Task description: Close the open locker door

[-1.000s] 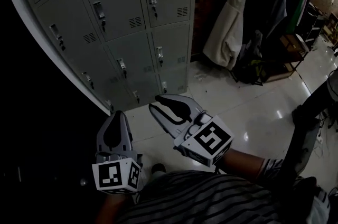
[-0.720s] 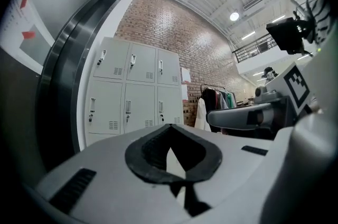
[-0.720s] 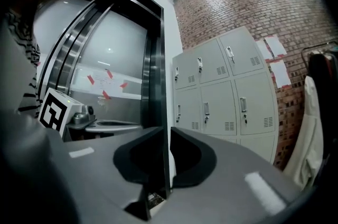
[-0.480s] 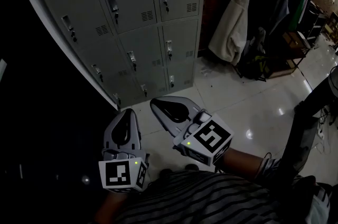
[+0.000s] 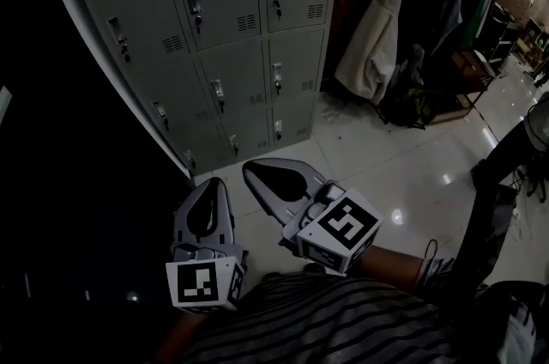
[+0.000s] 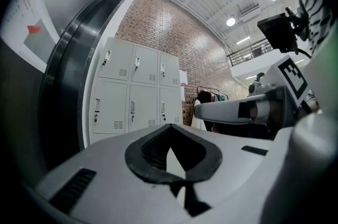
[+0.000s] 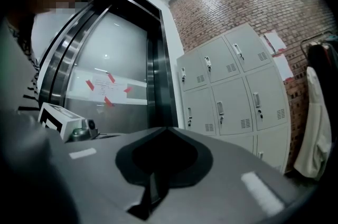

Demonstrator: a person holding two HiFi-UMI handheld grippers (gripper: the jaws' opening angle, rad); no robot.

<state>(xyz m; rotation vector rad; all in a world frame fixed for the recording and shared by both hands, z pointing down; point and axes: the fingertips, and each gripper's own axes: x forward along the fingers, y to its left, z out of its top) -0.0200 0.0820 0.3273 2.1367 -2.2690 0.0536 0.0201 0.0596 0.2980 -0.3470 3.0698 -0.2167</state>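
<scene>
A bank of grey lockers (image 5: 232, 27) stands at the upper left of the head view, and every door I can see on it is closed. The same lockers (image 6: 134, 93) show in the left gripper view and the lockers (image 7: 232, 85) in the right gripper view. My left gripper (image 5: 210, 180) is held low in front of my body, shut with nothing in it, well short of the lockers. Beside it, my right gripper (image 5: 247, 168) points toward the lockers' foot, also shut and empty. Both left jaws (image 6: 169, 126) and right jaws (image 7: 168, 128) meet at their tips.
A clothes rack (image 5: 446, 2) with dark garments and a white coat (image 5: 377, 36) stands against the brick wall to the right of the lockers. Glossy tiled floor (image 5: 386, 173) lies ahead. A curved metal-framed glass door (image 7: 105, 85) is on the dark left side.
The right gripper's jaws have closed. The head view has lifted a little, so the lockers sit lower and further right in the frame. Both grippers stay low and have barely moved.
</scene>
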